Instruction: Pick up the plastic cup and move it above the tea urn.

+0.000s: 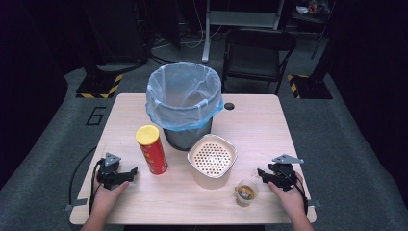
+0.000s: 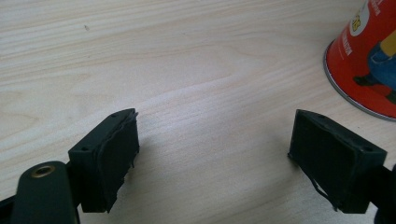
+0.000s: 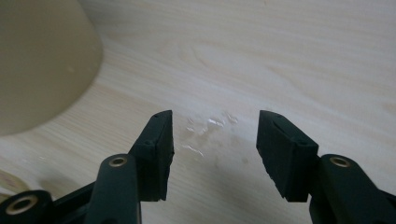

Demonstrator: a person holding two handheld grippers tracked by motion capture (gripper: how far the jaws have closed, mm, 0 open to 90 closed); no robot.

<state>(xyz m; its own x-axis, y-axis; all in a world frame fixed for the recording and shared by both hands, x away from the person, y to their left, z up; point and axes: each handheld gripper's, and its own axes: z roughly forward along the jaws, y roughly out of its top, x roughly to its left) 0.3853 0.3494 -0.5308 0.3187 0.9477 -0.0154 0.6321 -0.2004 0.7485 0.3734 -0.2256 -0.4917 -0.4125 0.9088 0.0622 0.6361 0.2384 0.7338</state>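
Both grippers (image 1: pixel 126 175) (image 1: pixel 262 174) empty, jaws apart, bare table (image 1: pixel 269 130) between cup (image 1: pixel 246 192) and edge.

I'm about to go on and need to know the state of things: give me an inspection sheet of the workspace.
Surface: wooden table, small wet patch between right fingers.
Job's things: red can with yellow lid, upright; beige strainer tub; small cup with brownish contents.
Clutter: lined bin on table.
Grippers: left gripper open, empty; right gripper open, empty, beside cup.
Cables: black cable trails off left edge.
Surroundings: folding chair, dark floor.
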